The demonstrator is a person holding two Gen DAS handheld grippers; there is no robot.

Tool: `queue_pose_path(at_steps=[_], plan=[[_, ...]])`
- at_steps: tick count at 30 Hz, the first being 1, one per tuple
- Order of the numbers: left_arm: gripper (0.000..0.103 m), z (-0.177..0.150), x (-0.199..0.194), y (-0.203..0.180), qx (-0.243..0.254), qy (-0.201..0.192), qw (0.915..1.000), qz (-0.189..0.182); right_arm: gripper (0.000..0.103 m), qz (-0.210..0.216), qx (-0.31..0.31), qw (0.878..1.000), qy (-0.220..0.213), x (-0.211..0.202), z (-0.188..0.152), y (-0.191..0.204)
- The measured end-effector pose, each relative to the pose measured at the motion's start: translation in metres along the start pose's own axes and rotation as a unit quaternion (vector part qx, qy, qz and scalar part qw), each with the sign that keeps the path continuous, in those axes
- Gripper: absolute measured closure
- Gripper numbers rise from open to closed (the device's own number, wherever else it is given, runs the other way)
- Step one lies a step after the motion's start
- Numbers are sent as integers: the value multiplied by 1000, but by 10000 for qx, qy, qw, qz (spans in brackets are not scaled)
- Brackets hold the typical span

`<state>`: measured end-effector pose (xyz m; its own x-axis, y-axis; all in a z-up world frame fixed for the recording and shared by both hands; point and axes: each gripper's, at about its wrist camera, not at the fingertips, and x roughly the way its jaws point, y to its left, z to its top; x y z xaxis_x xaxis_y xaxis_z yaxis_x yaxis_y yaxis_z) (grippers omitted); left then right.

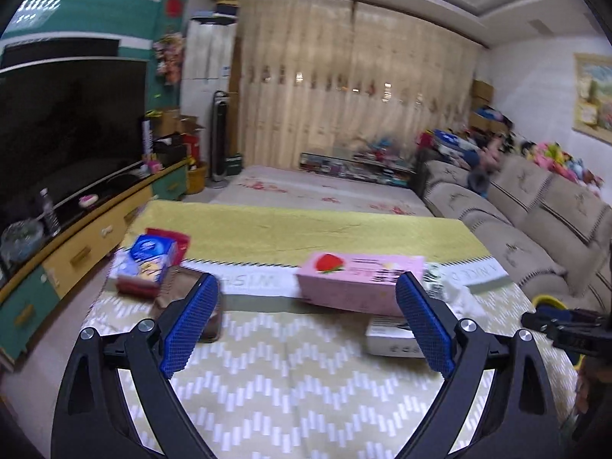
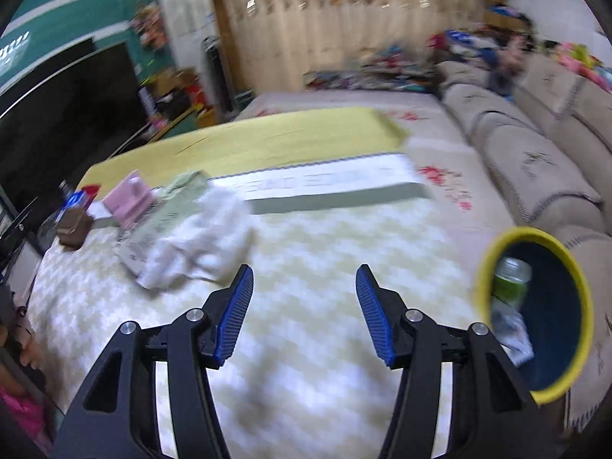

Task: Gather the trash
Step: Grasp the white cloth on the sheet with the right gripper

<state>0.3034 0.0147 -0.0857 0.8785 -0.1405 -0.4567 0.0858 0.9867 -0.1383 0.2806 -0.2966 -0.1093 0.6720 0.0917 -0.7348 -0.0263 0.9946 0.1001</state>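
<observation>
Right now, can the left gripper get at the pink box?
Probably yes. The left gripper has its jaws wide open, empty, facing the pink box on the table; nothing lies between them. A white box sits just below it.

At the left edge of my left-hand view a dark television stands on a long cabinet with yellow and green drawer fronts, a clear bottle upright on its top. Beige curtains fill the upper middle, with a slim tower fan standing just left of them. A beige sofa runs down the right side, soft toys heaped along its back, and a framed picture hangs above it.
</observation>
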Motion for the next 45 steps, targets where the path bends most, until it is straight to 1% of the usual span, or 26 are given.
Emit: queue_pose_path(at_steps=[3,6,8,11,12,13,14,15,16,21,26,31,38,45], plan=[[10,-3,4,12,-334,40,9994,50,50,249,-135,9993,231,23,11,22],[10,-7,1,20,-500,85,9987,58,50,252,-246,9986,396,41,18,38],[10,-9,0,21,-509,84,9986,74,50,279,-259,9978,541,54,19,46],[10,-10,-3,15,-444,57,9989,115,50,285,-251,9973,630,63,19,50],[10,-10,-2,14,-406,63,9991,100,57,330,-248,9971,643,66,18,52],[10,-10,-3,11,-378,67,9992,87,69,395,-261,9967,661,68,18,53],[10,-11,-2,10,-350,69,9993,67,74,418,-274,9966,662,69,19,54],[10,-11,-4,8,-328,68,9994,56,87,431,-282,9966,648,69,19,55],[10,-11,-5,5,-297,68,9995,52,94,448,-295,9966,621,68,19,56],[10,-11,-5,2,-221,43,9997,87,95,415,-351,9978,378,46,15,51],[10,-12,-4,1,-220,67,9997,77,95,504,-12,9987,85,14,13,28],[10,-13,-4,-2,-168,65,9998,47,95,475,316,9982,-186,-18,8,0],[10,-15,-3,-6,-82,89,9999,0,96,234,707,9955,-588,-57,8,-40],[10,-15,-3,-7,-35,102,9999,-24,96,-88,1085,9881,-1084,-101,10,-84]])
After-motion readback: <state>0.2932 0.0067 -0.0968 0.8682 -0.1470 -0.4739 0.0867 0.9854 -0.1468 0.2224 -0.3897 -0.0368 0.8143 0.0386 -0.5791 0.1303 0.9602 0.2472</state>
